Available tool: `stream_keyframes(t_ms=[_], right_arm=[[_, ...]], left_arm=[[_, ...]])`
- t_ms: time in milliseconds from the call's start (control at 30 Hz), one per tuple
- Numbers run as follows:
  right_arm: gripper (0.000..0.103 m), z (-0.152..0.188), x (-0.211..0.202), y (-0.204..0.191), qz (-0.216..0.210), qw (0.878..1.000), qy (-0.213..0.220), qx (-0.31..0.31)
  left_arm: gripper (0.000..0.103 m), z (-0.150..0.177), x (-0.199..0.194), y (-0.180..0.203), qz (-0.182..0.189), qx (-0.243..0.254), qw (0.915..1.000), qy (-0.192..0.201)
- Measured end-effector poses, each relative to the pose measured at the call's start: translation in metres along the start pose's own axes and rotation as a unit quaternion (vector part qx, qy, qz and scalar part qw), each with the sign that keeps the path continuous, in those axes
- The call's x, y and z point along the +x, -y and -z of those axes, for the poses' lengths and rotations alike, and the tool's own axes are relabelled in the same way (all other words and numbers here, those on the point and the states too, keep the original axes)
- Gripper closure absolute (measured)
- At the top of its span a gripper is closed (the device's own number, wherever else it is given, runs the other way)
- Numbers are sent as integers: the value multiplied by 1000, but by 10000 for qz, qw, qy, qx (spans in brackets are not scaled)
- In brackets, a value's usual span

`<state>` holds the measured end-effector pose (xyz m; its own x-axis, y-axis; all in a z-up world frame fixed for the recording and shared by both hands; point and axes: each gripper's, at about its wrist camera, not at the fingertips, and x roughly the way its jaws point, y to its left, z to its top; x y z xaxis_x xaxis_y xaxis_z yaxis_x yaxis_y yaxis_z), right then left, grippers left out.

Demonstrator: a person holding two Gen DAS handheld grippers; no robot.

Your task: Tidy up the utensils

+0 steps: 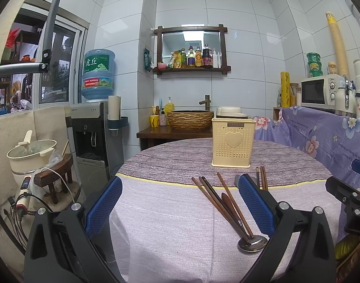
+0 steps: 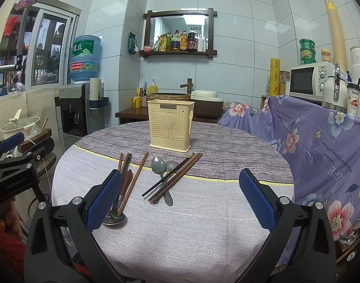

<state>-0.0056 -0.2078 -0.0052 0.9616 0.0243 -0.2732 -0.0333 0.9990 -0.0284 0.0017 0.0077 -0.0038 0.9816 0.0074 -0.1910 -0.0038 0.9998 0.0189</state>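
Observation:
A cream perforated utensil holder (image 1: 233, 142) (image 2: 170, 125) stands upright on the far part of the round table. One pile of brown chopsticks (image 1: 224, 204) (image 2: 132, 180) lies over a metal spoon (image 1: 252, 243) (image 2: 113, 219). A second pile of chopsticks (image 2: 174, 179) crosses two metal spoons (image 2: 159, 165); its chopstick ends show in the left wrist view (image 1: 263, 180). My left gripper (image 1: 180, 200) is open and empty, above the table just left of the first pile. My right gripper (image 2: 181, 195) is open and empty, with the second pile between its fingers further ahead.
The table (image 2: 180, 235) has a pale cloth in front and a grey striped one behind. A floral purple cloth (image 2: 321, 146) covers a counter on the right with a microwave (image 2: 308, 81). A water dispenser (image 1: 95, 132) and a pot (image 1: 31, 152) stand left.

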Motion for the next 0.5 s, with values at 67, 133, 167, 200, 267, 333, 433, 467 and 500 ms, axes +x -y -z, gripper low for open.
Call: stream_keyframes(t_ms=[67,133,167,200,267,333,433,467,500], right_arm=[[5,0,0,0,2,10000,-5,0],[5,0,0,0,1,10000,-3,1],[5,0,0,0,1,10000,-7,2],[5,0,0,0,0,10000,-13,3],[5,2,3,3,-1,10000,-28,6],[5,2,4,4,1,10000,-46,8],[5,4,7,5,6,10000,-97,9],[5,5,9,5,12,9999,-118,6],[5,5,11,6,26,9999,-148,2]], left_arm=[[5,-1,0,0,0,2,10000,-4],[5,0,0,0,7,3,10000,-11],[5,1,1,1,8,8,10000,-16],[5,1,1,1,8,10,10000,-18],[5,1,1,1,12,7,10000,-20],[5,3,2,2,26,13,10000,-43],[5,6,6,4,27,7,9999,-102],[5,7,7,3,37,4,9999,-139],[5,6,11,4,75,3,9997,-213]])
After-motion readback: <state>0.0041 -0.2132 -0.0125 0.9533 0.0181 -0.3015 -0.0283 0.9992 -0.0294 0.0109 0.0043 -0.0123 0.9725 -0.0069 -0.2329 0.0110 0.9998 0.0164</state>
